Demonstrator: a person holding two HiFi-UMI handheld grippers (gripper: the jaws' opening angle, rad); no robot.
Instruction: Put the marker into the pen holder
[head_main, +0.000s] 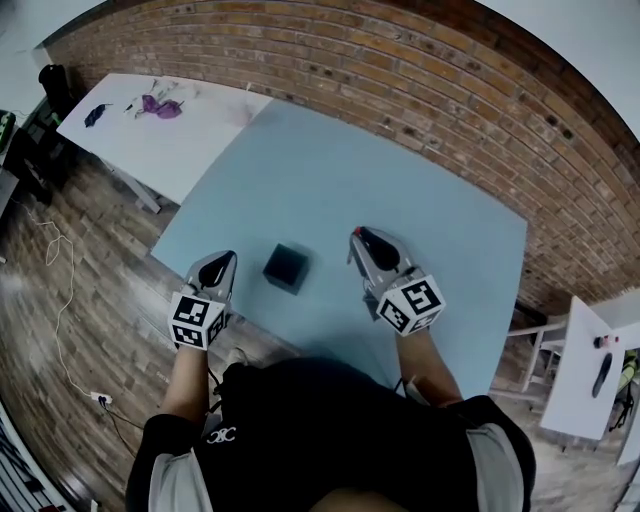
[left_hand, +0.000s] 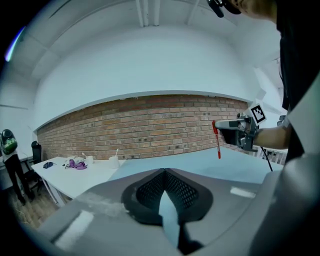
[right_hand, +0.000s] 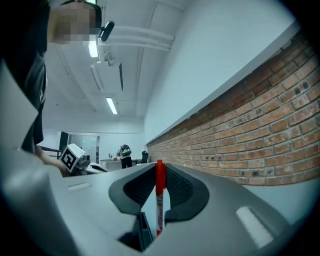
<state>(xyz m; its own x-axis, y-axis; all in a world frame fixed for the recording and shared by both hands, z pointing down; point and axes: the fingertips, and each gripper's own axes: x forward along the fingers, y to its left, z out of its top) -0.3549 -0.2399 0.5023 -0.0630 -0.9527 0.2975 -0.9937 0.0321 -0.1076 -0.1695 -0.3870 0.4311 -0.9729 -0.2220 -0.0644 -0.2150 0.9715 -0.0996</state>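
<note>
Even, diffuse indoor light fills all three views. It comes from ceiling strip lights (right_hand: 112, 105), which show bright in the right gripper view. Shadows on the blue table (head_main: 400, 200) are faint. Fisheye lenses bow the brick wall (head_main: 420, 90) into arcs and darken the corners. In both gripper views the near grey jaws are blurred; the marker (right_hand: 160, 190) looks slightly sharper.

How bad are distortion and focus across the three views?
Head view: heavy fisheye, the brick wall bows into an arc. Left gripper view: dark vignetted corners, the left gripper soft up close. Right gripper view: the marker is crisp, no glare on it.
</note>
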